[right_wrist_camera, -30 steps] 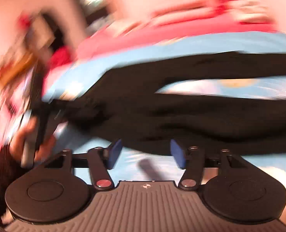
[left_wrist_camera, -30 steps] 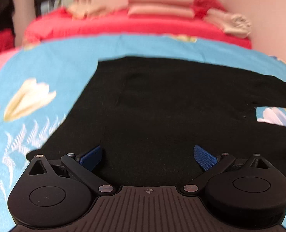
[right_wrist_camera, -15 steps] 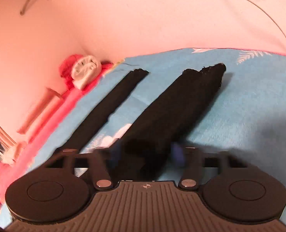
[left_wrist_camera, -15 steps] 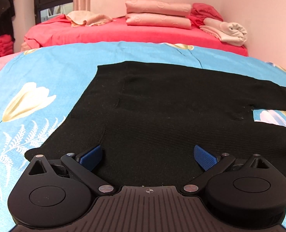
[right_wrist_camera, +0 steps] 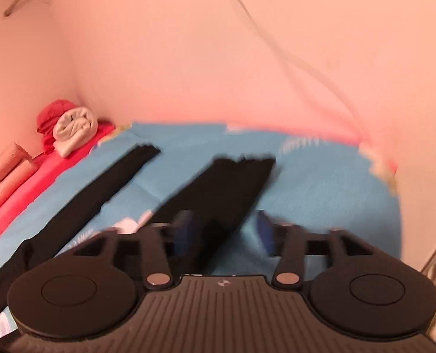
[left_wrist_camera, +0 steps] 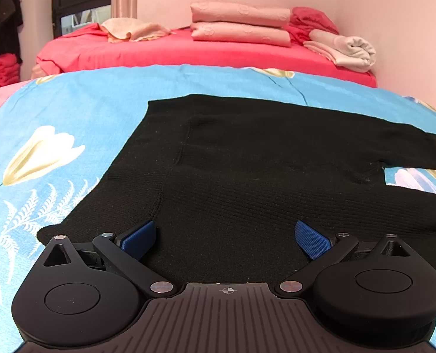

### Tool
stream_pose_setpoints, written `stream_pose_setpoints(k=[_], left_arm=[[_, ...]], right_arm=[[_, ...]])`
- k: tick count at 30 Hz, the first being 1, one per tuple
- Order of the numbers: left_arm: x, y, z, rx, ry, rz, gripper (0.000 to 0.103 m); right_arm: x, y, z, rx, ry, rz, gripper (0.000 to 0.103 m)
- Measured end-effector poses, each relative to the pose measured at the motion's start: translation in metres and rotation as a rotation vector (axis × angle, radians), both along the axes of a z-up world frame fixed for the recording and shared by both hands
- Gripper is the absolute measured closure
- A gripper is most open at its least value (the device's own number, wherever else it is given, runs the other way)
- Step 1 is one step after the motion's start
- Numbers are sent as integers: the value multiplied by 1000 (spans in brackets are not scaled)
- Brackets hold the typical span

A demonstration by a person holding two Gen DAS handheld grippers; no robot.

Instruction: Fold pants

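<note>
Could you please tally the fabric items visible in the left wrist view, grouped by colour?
Black: 1, the pants spread flat on the bed.
Pink: 2, the stacked pillows and.
Beige or cream: 2, the crumpled cloth and the rolled blanket.
Red: 2, the bundle behind the pillows and the pile at far left.
Total: 7

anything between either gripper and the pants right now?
Nothing visible. The left gripper is open over the waist end of the black pants, only bare fabric between its pads. The right gripper is open over the near pant leg; that view is motion-blurred, so contact is unclear.
</note>
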State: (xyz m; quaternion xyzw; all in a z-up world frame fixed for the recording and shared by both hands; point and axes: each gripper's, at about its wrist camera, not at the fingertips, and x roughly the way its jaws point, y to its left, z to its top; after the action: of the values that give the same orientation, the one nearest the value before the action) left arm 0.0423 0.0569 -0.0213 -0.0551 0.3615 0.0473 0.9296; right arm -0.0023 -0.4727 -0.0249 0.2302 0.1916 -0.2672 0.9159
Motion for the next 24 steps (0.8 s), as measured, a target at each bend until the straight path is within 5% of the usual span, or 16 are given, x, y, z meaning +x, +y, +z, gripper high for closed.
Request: stream_pose_setpoints(k=[3, 7, 12, 15, 17, 22, 24], left_arm=[[0, 0, 0, 1, 0, 0, 0], [0, 1, 0, -3, -2, 0, 0], [-1, 2, 1, -9, -3, -3, 0], [0, 1, 5, 11, 26, -10, 0], [-2, 0, 14, 37, 47, -28, 0], [-2, 6, 41, 54, -60, -3, 0], [8, 11, 32, 53, -17, 24, 0]], right_arm=[[9, 37, 15, -108, -23, 143, 26], [36, 100, 28, -172, 22, 479, 15], [64, 170, 20, -94, 145, 890, 11], [88, 184, 10, -113, 284, 787, 23], [92, 187, 24, -171, 255, 730, 23], [104, 230, 62, -257, 108, 954, 18], [114, 265, 69, -298, 95, 1084, 20]])
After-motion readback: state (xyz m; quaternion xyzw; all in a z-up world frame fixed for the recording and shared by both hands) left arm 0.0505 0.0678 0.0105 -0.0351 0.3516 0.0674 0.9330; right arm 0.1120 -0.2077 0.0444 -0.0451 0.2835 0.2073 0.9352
